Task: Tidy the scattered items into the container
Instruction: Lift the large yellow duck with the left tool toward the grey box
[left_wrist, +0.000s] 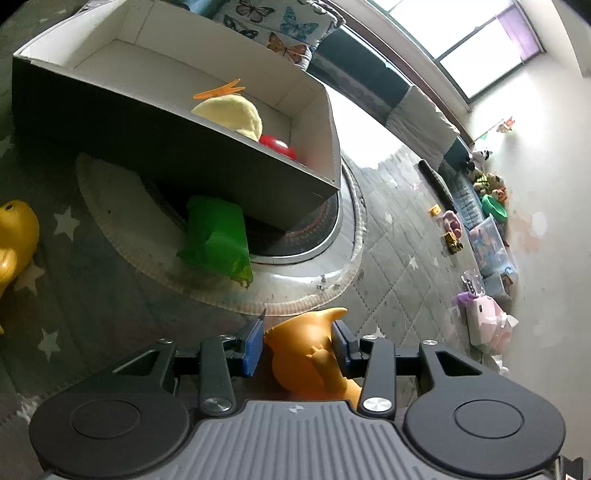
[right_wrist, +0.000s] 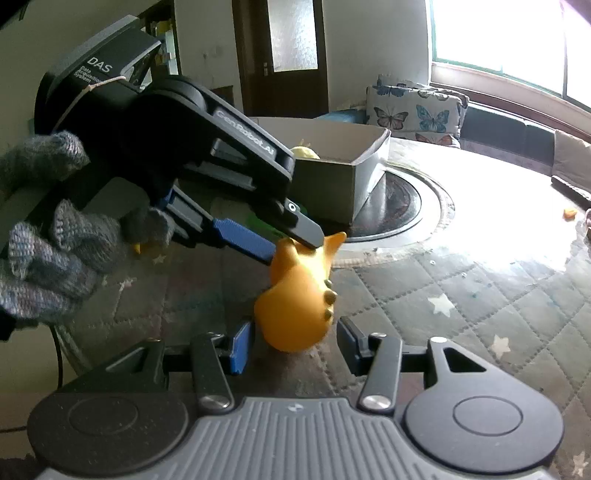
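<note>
Left hand-held gripper (left_wrist: 298, 345) clamped on the orange toy animal (left_wrist: 310, 354), blue pads pressed to both its sides; seen from the right wrist view, same left hand-held gripper (right_wrist: 295, 240) pinching the top of the orange toy animal (right_wrist: 299, 295), gripped by a grey knitted glove (right_wrist: 48, 258). Right hand-held gripper (right_wrist: 293, 345) spread apart — fingers on either side of the toy's lower body, not touching it. Toy resting on the quilted star-print mat (right_wrist: 461, 295).

Beyond the toy, a grey cardboard box (left_wrist: 177, 147) sitting on a round woven rug (left_wrist: 306, 273). Inside the box, a pale yellow plush (left_wrist: 229, 112) and a red item (left_wrist: 279, 146). Against the box's near wall, a green toy (left_wrist: 218, 236). Left of the box — a yellow toy (left_wrist: 14, 240) on the mat. Behind the box, butterfly-print cushions (right_wrist: 413, 110).
</note>
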